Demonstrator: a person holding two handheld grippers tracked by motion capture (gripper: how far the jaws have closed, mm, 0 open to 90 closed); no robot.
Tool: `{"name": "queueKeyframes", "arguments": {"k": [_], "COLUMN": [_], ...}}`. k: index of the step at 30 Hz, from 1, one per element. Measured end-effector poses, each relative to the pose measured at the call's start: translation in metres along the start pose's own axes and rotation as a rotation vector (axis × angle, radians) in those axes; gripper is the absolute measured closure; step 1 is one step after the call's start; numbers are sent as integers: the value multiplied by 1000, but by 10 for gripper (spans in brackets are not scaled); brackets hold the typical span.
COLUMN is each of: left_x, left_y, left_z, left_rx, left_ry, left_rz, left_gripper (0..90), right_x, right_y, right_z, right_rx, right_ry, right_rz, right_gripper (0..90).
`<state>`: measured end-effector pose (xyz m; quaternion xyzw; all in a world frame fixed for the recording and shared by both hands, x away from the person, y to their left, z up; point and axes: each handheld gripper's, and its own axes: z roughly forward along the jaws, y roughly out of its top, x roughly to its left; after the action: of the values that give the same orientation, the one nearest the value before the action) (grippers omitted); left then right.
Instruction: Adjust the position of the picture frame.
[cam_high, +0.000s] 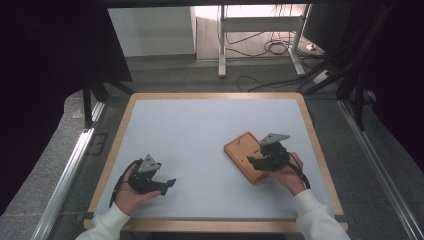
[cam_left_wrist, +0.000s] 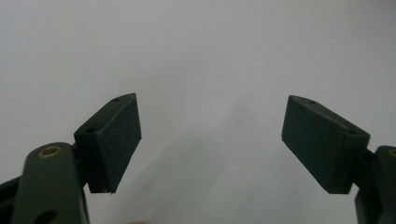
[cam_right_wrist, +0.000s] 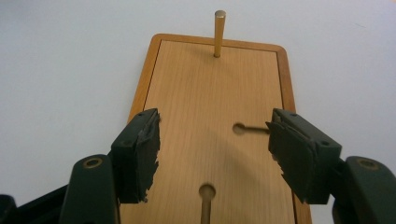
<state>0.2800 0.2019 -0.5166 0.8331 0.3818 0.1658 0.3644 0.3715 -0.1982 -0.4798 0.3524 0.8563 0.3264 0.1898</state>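
Observation:
A small wooden board (cam_high: 239, 150) lies on the right half of the table mat. One brass peg (cam_right_wrist: 219, 32) stands upright at the board's (cam_right_wrist: 205, 93) far end, and two round holes (cam_right_wrist: 239, 128) show nearer to me. My right gripper (cam_right_wrist: 215, 154) hovers open over the board's near part, its jaws either side of the holes with nothing between them. Seen from above, the right gripper (cam_high: 251, 161) rests over the board's near right corner. My left gripper (cam_high: 169, 184) is at the front left, open and holding nothing. Its jaws (cam_left_wrist: 210, 140) face bare mat.
The pale grey mat (cam_high: 200, 130) has a wooden rim (cam_high: 215, 95). Dark curtains hang at both sides. Metal rails (cam_high: 65, 175) run along the floor beside the table. Cables and a white stand (cam_high: 222, 45) sit on the floor beyond.

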Motion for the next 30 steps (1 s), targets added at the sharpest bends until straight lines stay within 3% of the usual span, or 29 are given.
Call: {"name": "queueKeyframes", "arguments": {"k": [8, 11, 17, 30], "left_x": [2, 4, 3, 2], "left_y": [-2, -3, -4, -5], "left_z": [-2, -5, -4, -2], "left_rx": [-11, -38, -26, -21], "left_ry": [8, 23, 14, 12], "left_rz": [-4, -9, 0, 5], "left_gripper": [213, 216, 215, 214], "right_x": [-2, -6, -13, -13], "right_y": [23, 30, 40, 51], "right_z": [26, 35, 49, 72], "right_rx": [37, 39, 46, 79], "right_ry": [-1, 11, 32, 58], "right_rz": [-36, -27, -13, -14], "right_gripper": [427, 481, 578, 678]}}
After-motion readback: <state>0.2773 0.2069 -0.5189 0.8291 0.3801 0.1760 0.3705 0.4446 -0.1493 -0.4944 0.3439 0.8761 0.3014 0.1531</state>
